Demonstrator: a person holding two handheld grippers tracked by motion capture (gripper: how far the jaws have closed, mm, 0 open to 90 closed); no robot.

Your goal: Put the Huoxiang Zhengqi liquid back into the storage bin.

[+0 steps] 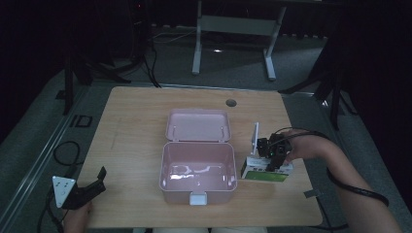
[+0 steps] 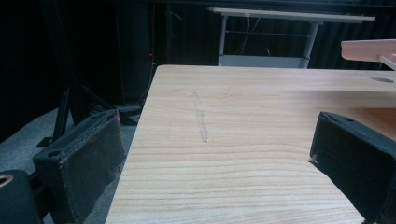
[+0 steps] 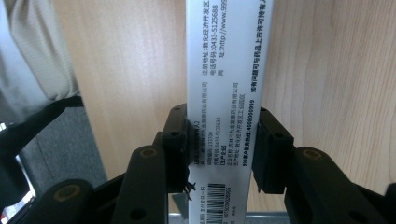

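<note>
- My left gripper (image 1: 90, 190) sits idle at the table's (image 1: 136, 121) near left corner, jaws spread wide over bare wood.
- Mid-table, the pink box (image 1: 198, 175) stands open and looks empty, lid laid back; so packing, if that's the job, hasn't started.
- Right of it, my right gripper (image 3: 220, 154) pinches the white-and-green carton (image 1: 265, 171) by its narrow sides.
- Whether the carton touches the table, I cannot tell; dim light blurs its print.

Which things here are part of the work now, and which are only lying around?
Part of the work, as it seems:
- white carton, gripped by the right tongs
- open pink box, beside the carton

Not in use:
- left tongs, open over bare table
- second desk on the floor behind
- cables on the floor
</note>
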